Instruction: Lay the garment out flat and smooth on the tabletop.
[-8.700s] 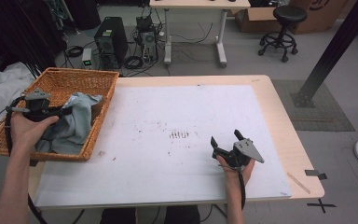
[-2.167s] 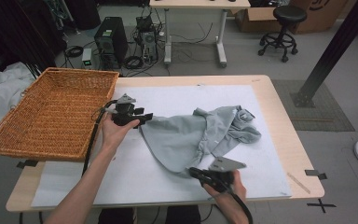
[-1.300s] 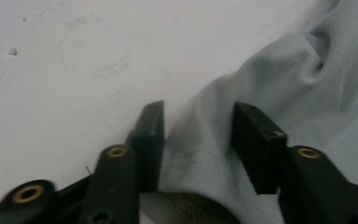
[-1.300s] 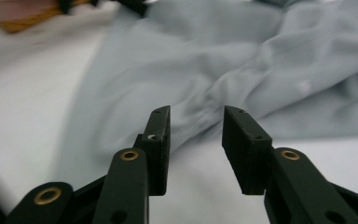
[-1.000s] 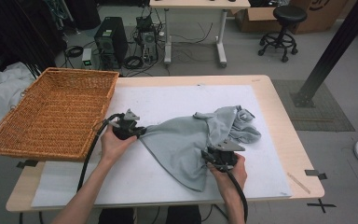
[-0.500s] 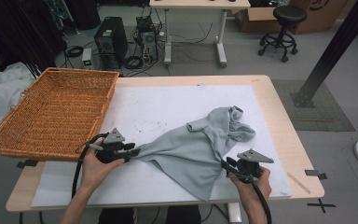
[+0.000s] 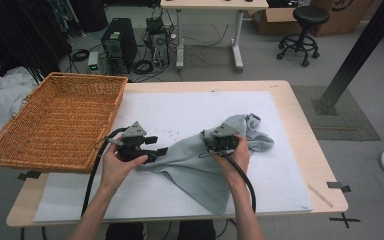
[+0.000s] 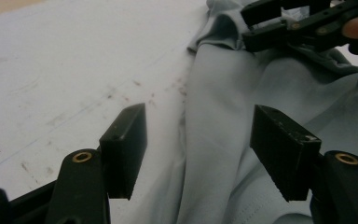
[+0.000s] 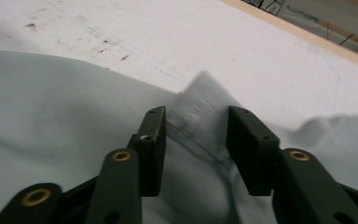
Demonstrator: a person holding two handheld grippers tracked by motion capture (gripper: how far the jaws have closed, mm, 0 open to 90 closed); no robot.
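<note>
- Behind the wooden table with its white sheet cover [image 7: 190,107], you have a workshop floor with a computer tower, cables, a second desk and a black stool at the top of the high view.
- Your pale grey-blue cloth garment [image 7: 200,167] lies crumpled on the white sheet, lower centre of the frame, with a bunched part reaching toward the right.
- Your empty woven wicker basket [image 7: 55,125] sits at the left of the high view, well apart from the garment.
- Your left gripper [image 7: 152,147] hovers at the garment's left edge; in the left gripper view its jaws stand wide apart [image 8: 198,140] with cloth lying between and below them, not pinched.
- Your right gripper [image 7: 222,145] sits over the upper middle of the garment; in the right gripper view [image 9: 196,140] a stitched hem rises between jaws set narrowly apart, and they seem not quite closed on it.
- Judging by this, the garment is out of the basket and on the table, but not yet flat.
- What seems left: take hold of the hem and edge, spread the cloth smooth, then any folding.
</note>
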